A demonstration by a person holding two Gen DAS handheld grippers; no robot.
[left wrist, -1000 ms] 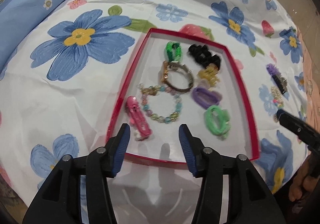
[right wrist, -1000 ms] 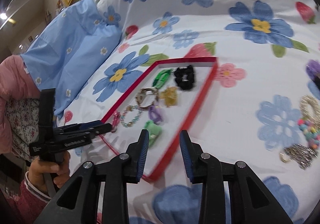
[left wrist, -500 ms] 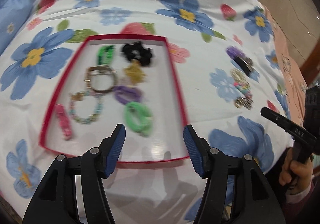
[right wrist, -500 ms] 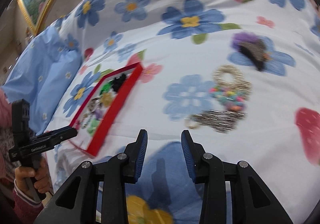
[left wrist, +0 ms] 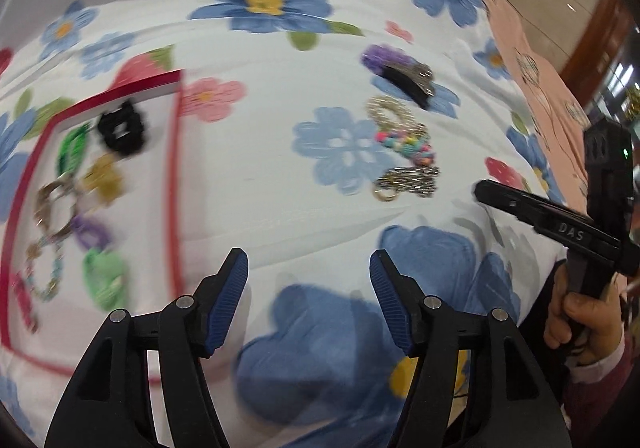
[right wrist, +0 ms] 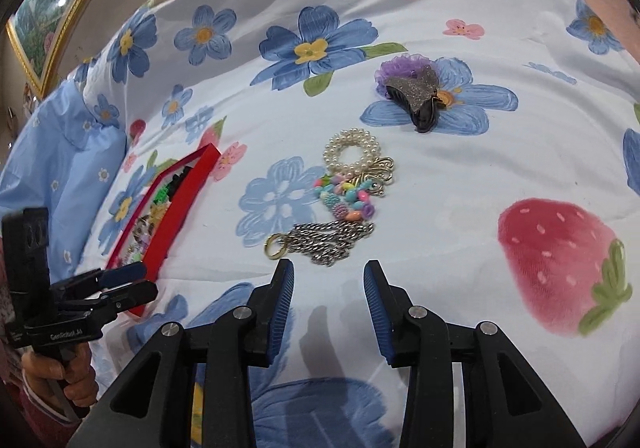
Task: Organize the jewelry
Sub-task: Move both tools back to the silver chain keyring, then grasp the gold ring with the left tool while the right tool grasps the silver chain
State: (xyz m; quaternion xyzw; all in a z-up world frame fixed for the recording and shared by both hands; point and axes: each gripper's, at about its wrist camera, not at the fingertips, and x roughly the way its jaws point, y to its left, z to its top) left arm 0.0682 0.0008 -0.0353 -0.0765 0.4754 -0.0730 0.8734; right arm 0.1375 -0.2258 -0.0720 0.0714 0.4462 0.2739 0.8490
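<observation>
Silver chain (right wrist: pixel 328 242) lies just ahead of the gaping right tongs (right wrist: pixel 329 302) (left tongs (left wrist: pixel 309 290) likewise spread, empty).

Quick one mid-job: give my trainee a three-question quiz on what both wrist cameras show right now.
1. True or false: the right gripper holds the silver chain.
2. Which piece lies nearest the right gripper? A) pearl ring B) silver chain C) purple clip
3. Fill in: the loose pieces still lie on the ____, outside the red tray.

Key: 1 false, it is open and empty. 2 B. 3 bedsheet.
</observation>
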